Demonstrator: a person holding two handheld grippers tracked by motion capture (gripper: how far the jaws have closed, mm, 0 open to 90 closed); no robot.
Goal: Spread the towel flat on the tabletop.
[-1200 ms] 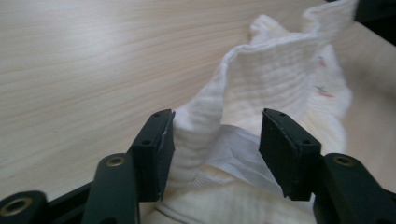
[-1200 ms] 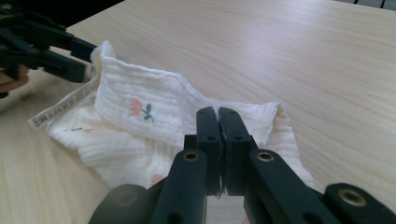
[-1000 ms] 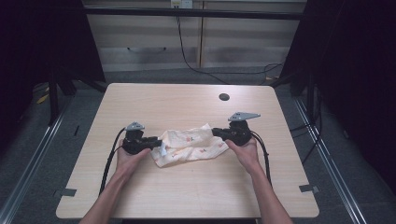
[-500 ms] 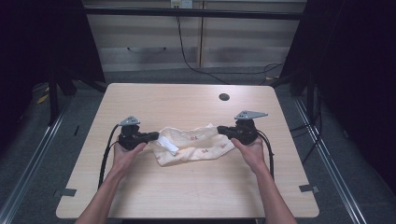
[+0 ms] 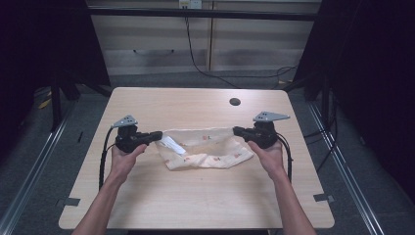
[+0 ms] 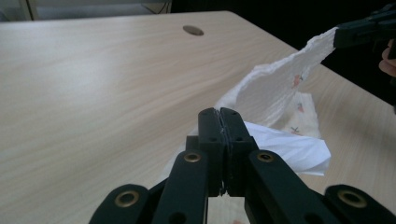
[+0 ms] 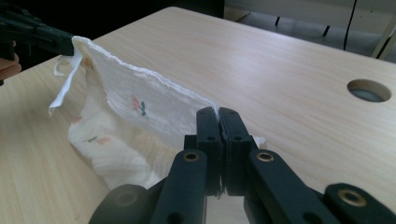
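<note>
Cloth held by its two ends above the table

The left gripper [image 5: 157, 136] and right gripper [image 5: 237, 130] are each clamped tight on a corner of the white printed cloth [image 5: 205, 149], whose far edge stretches between them while its near part sags onto the table [image 5: 195, 205].

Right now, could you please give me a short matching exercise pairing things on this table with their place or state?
Things:
1. left gripper
2. right gripper
3. cloth
4. round hole

Place or state:
A. in the tabletop, toward the far edge
B. shut on the cloth's left end
C. hangs stretched between both grippers
D. shut on the cloth's right end

Pairs: 1-B, 2-D, 3-C, 4-A
</note>
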